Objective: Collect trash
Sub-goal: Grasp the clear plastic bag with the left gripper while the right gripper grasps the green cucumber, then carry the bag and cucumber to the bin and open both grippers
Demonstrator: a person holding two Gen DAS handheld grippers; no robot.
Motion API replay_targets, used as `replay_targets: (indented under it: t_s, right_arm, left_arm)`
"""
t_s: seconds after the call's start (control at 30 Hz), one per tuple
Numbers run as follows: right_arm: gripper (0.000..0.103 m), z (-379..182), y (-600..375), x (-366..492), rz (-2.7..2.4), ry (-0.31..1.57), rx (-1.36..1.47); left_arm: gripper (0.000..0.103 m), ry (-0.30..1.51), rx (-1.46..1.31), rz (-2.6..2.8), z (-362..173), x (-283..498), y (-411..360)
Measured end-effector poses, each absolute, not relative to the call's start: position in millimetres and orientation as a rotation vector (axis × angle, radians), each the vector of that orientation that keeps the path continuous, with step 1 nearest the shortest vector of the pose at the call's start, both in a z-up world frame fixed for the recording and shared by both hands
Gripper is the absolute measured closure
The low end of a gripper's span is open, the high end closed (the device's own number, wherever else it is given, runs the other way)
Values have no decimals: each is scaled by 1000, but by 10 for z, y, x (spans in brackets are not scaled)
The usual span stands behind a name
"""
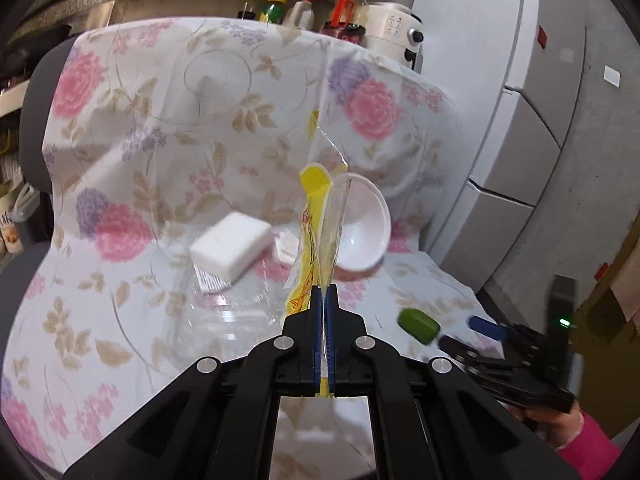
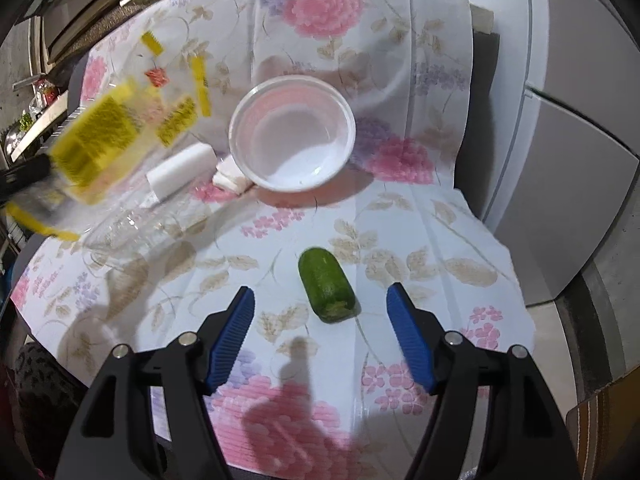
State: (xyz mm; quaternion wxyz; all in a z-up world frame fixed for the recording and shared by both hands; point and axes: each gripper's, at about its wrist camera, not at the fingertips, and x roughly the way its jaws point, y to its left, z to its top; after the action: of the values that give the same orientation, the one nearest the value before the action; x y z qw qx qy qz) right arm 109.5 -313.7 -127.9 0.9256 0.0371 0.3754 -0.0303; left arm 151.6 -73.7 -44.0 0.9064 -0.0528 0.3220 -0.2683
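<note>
Pinching a yellow-and-clear wrapper [image 1: 316, 236] between its closed pads, the left gripper [image 1: 325, 300] is holding one piece of trash above the table. The right gripper [image 2: 320, 308] is gaping wide, empty, the green cucumber stub [image 2: 326, 285] lying just ahead between its fingers; that, a crumpled tissue [image 2: 230, 178] beyond, and possibly more are waiting.

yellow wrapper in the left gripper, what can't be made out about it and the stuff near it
- Yellow wrapper: left wrist view shows it edge-on; in the right wrist view it is motion-blurred, so its print is unreadable.
- Clear plastic container: transparent and blurred in both views; outline unclear.
- White wad beside the white bowl: partly hidden behind the bowl's rim.
</note>
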Motion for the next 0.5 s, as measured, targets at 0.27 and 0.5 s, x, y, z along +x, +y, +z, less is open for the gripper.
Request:
replay_targets:
  t_s: [0.27, 0.5]
  right_arm:
    - [48, -1500, -3091, 1502, -72, 839, -27]
    - [72, -1514, -3020, 1545, -80, 865, -93]
  left_arm:
    - [101, 732, -118, -545, -681, 1497, -750]
    - [101, 716, -103, -559, -658, 1426, -788]
